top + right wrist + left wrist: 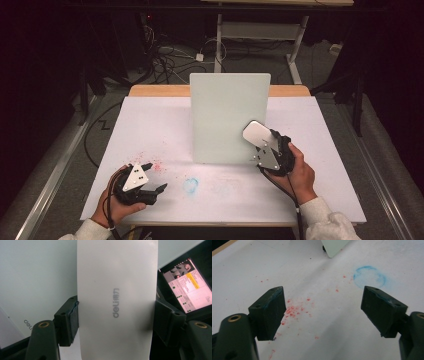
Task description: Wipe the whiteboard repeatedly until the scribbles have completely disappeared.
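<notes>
On the table (320, 165), which is covered by a white sheet, a pale whiteboard (227, 117) is stood upright near the middle, towards the far edge; its lower corner (334, 247) is caught at the top of the left gripper view. At the board's lower right corner the right gripper (265, 142) is held in the person's right hand (300, 175), and a white eraser (257, 134) is clamped between its jaws, raised off the sheet and lying against or just in front of the board face. In the right gripper view the eraser (116, 300) is seen pressed on both sides by the jaws, grey "deli" lettering printed along it, and a lit screen (188, 286) is visible at the right. Near the front left of the table the left gripper (157, 177) is held in the left hand (117, 207), its jaws spread wide with nothing between them. A faint blue ring mark (190, 185) is smudged on the sheet just right of this gripper. Small red specks (294, 310) are scattered on the sheet under and between its jaws.
</notes>
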Tool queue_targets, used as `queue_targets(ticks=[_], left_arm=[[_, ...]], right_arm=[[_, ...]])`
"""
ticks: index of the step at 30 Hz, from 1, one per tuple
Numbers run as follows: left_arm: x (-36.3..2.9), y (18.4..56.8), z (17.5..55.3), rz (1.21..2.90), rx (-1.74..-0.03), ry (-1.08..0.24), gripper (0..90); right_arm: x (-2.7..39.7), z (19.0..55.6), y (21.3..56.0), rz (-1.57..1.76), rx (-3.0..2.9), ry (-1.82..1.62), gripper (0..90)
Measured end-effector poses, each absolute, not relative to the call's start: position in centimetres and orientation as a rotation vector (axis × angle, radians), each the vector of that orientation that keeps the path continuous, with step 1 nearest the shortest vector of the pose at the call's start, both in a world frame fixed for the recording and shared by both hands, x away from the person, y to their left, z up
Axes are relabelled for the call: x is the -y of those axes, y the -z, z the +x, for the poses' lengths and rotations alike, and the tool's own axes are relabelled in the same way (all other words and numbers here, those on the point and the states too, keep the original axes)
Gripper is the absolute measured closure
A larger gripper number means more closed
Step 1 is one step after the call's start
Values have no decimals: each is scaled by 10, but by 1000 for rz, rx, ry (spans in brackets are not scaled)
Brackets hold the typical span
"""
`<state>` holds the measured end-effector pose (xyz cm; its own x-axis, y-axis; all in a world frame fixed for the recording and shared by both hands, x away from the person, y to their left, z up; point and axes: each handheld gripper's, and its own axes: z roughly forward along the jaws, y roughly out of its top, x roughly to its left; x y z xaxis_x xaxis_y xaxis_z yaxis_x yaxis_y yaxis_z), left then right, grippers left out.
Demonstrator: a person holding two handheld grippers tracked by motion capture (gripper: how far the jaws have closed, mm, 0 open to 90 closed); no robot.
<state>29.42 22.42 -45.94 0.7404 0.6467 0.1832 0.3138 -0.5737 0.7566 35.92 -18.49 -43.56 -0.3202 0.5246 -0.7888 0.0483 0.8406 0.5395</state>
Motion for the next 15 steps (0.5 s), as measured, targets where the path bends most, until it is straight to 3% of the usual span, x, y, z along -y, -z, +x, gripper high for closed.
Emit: queue_targets(ticks=[15], left_arm=[[-225,459,293,2197,-716,-583,191]], right_arm=[[178,364,425,511,-1804,-603,313]])
